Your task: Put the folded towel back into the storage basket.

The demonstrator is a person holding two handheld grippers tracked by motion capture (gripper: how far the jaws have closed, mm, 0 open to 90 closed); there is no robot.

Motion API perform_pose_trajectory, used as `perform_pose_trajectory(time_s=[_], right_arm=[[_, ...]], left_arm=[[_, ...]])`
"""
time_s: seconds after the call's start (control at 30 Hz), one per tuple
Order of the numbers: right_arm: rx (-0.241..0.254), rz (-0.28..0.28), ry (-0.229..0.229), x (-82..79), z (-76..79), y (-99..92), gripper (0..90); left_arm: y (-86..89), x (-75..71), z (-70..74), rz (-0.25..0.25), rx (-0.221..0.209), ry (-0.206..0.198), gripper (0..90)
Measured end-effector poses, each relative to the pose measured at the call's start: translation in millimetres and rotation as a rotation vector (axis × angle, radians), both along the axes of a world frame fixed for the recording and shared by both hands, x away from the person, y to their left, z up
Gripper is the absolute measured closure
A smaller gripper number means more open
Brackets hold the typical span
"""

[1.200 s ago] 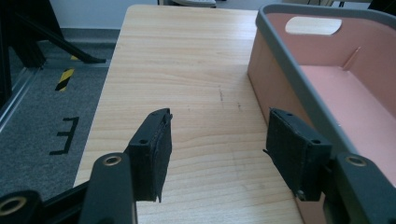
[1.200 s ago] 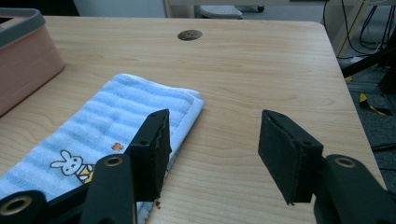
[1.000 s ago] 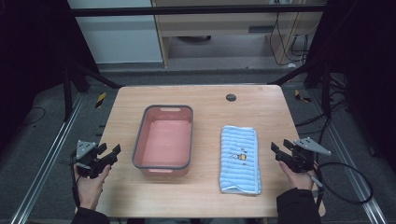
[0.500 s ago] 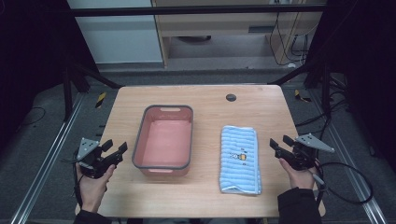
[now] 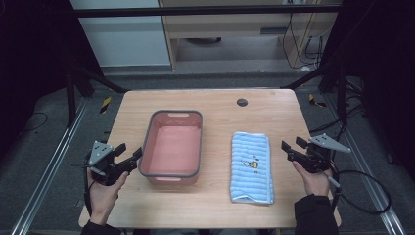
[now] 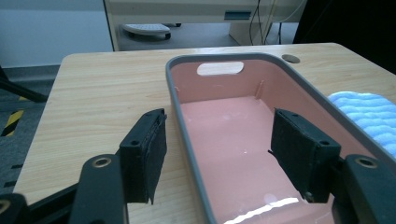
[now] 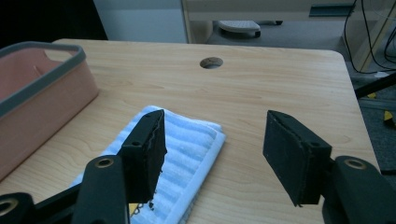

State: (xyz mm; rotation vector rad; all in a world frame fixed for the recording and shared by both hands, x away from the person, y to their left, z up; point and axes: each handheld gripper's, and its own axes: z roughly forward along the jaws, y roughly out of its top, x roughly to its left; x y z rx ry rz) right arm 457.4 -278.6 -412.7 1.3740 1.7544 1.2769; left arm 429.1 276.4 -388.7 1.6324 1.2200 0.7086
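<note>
A pink bin [image 5: 172,147] with a grey rim stands left of centre on the wooden table [image 5: 215,105]; it looks empty [image 6: 243,140]. A folded blue striped towel [image 5: 251,166] with a small picture lies flat to its right. My left gripper [image 5: 128,156] is open at the bin's near left corner, its jaws straddling the bin's left rim [image 6: 187,130]. My right gripper [image 5: 292,148] is open just right of the towel, over the table's right edge. In the right gripper view the towel's far corner [image 7: 187,140] lies under the left jaw, and the bin [image 7: 42,88] is at the left.
A round grommet hole [image 5: 242,102] sits near the table's far edge, also visible as the hole [image 7: 211,62] beyond the towel. Cables trail from the right gripper off the table's right side. Metal frame rails run along both sides of the table.
My left gripper has moved right toward the bin and now reaches its near left corner. My right gripper has edged slightly left toward the towel.
</note>
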Motion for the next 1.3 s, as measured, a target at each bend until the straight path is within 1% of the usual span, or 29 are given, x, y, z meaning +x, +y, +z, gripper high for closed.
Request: perform_pose_trajectory(time_s=[0.07,0.1,0.13,0.17,0.27,0.3,0.33,0.37,0.57,0.6,0.63,0.73,0.8,0.83,0.87,1.03,1.13,1.2,1.27,1.3], right_arm=[[0.006,0.005,-0.009,1.5,4.2,1.8,39.5],[0.004,0.008,-0.010,2.4,6.0,2.6,39.5],[0.005,0.009,-0.014,3.3,8.0,3.6,39.6],[0.003,0.009,-0.016,3.9,9.5,4.0,39.7],[0.006,0.019,-0.026,6.5,15.9,7.1,39.6],[0.009,0.021,-0.029,7.4,17.5,8.8,39.4],[0.004,0.026,-0.030,8.5,19.0,10.0,39.1],[-0.002,0.028,-0.032,9.5,20.4,11.0,38.9],[0.003,0.037,-0.043,14.1,27.8,14.9,37.3],[0.003,0.037,-0.043,14.1,27.8,14.9,37.3],[0.002,0.037,-0.041,15.7,28.4,15.1,37.2],[0.001,0.037,-0.037,18.8,28.1,15.4,37.2],[0.000,0.039,-0.033,20.2,27.6,15.5,37.0],[0.000,0.039,-0.033,20.2,27.6,15.5,37.0],[0.001,0.040,-0.030,21.7,27.0,15.6,36.7],[-0.006,0.040,-0.024,26.2,26.1,16.3,36.4],[0.002,0.043,-0.021,29.0,25.1,16.9,36.5],[-0.006,0.038,-0.017,30.9,24.0,17.1,36.5],[-0.006,0.036,-0.014,33.0,22.9,17.0,37.0],[-0.007,0.036,-0.012,33.9,22.6,17.1,37.2]], left_arm=[[-2.5,0.2,1.7,-0.008,-0.002,-0.004,35.6],[-7.8,0.4,5.8,-0.015,-0.006,-0.008,35.5],[-7.8,0.4,5.8,-0.015,-0.006,-0.008,35.6],[-13.0,0.3,9.2,-0.027,-0.006,-0.018,35.5],[-24.0,1.3,13.2,-0.047,-0.008,-0.027,35.6],[-24.0,1.3,13.2,-0.047,-0.008,-0.027,35.6],[-31.7,2.6,14.7,-0.061,-0.010,-0.029,35.5],[-34.6,2.9,15.3,-0.065,-0.009,-0.030,35.6],[-60.7,4.7,18.1,-0.107,-0.005,-0.042,35.5],[-60.7,4.7,18.1,-0.107,-0.005,-0.042,35.5],[-68.8,5.0,17.9,-0.123,0.000,-0.041,35.4],[-81.3,5.8,16.7,-0.143,0.000,-0.039,35.4],[-88.5,5.9,16.0,-0.154,0.001,-0.037,35.4],[-88.5,5.9,16.0,-0.154,0.001,-0.037,35.5],[-96.9,5.9,14.9,-0.168,-0.001,-0.034,35.5],[-117.8,6.2,10.0,-0.201,0.011,-0.031,35.4],[-129.0,6.7,6.8,-0.217,0.020,-0.022,35.4],[-135.7,6.9,5.4,-0.230,0.032,-0.018,35.5],[-142.8,6.8,3.6,-0.239,0.030,-0.016,35.6],[-142.8,6.8,3.6,-0.239,0.030,-0.016,35.7]])
